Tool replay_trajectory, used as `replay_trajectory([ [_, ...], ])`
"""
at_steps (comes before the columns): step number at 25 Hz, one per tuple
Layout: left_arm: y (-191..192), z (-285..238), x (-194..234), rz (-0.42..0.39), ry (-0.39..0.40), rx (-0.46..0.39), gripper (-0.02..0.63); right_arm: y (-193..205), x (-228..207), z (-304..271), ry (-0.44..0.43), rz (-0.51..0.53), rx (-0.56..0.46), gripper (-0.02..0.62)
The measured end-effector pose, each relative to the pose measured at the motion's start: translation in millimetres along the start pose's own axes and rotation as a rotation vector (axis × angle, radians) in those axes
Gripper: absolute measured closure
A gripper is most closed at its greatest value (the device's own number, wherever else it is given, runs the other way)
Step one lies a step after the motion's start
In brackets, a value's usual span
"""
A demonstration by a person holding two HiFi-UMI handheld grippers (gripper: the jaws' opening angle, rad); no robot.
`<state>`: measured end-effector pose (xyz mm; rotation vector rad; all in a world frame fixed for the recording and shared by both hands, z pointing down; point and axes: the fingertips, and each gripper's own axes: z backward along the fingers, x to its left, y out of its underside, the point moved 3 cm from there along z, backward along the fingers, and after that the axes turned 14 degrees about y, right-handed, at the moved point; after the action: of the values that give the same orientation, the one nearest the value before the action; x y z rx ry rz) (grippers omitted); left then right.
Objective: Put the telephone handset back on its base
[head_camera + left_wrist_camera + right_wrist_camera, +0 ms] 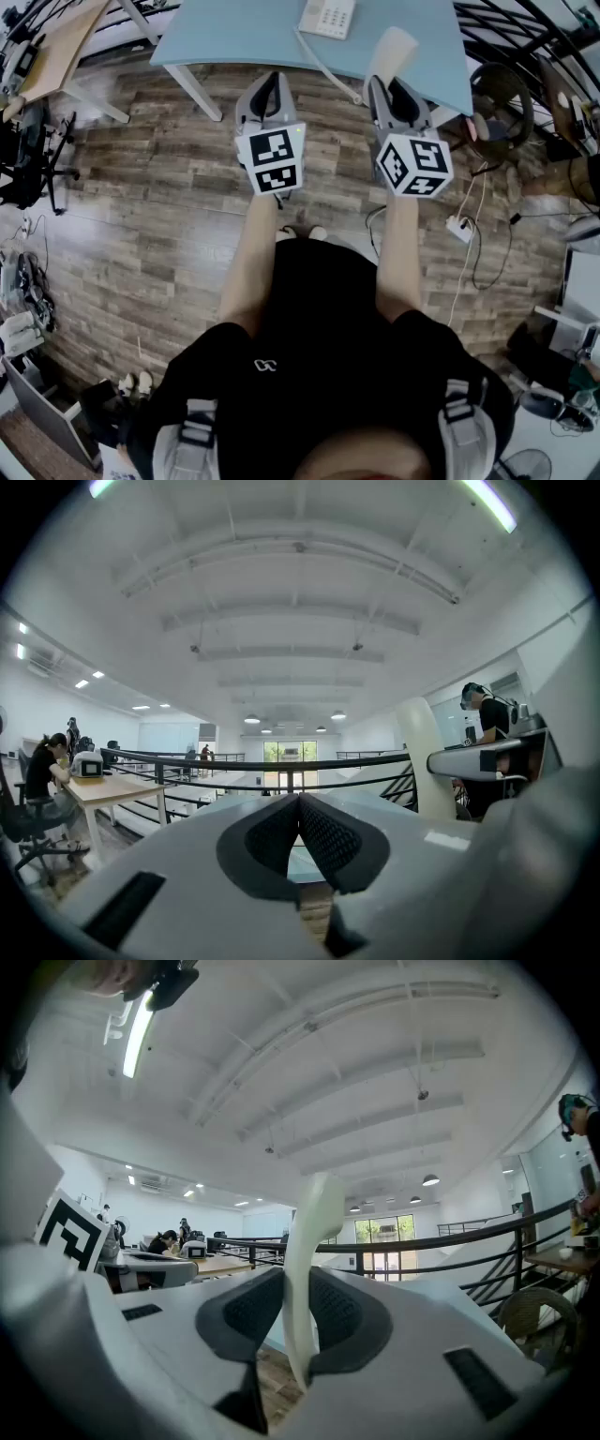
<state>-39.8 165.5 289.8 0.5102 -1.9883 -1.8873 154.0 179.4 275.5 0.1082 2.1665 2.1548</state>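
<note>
The cream telephone handset (pixel 392 52) stands upright between the jaws of my right gripper (pixel 394 89), above the near edge of the light blue table (pixel 253 33). In the right gripper view the handset (pixel 305 1269) rises out of the dark pads, which press on both its sides. The white telephone base (pixel 328 17) sits at the far side of the table, and its cord (pixel 323 66) runs toward the handset. My left gripper (pixel 270 86) hovers to the left of the right one, short of the table edge. Its pads (pixel 323 841) meet at the tip with nothing between them.
White table legs (pixel 192 89) slant down to the wooden floor. A round chair (pixel 502 103) and cables with a power strip (pixel 459 228) lie to the right. A wooden desk (pixel 61 47) and a black office chair (pixel 37 159) stand at left.
</note>
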Motion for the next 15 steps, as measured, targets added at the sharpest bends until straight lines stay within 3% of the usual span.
replay_trajectory([
  [15, 1.8, -15.7, -24.0, 0.015, -0.031, 0.003, 0.606, 10.0, -21.5, -6.6, -0.09, -0.017, 0.03, 0.514],
])
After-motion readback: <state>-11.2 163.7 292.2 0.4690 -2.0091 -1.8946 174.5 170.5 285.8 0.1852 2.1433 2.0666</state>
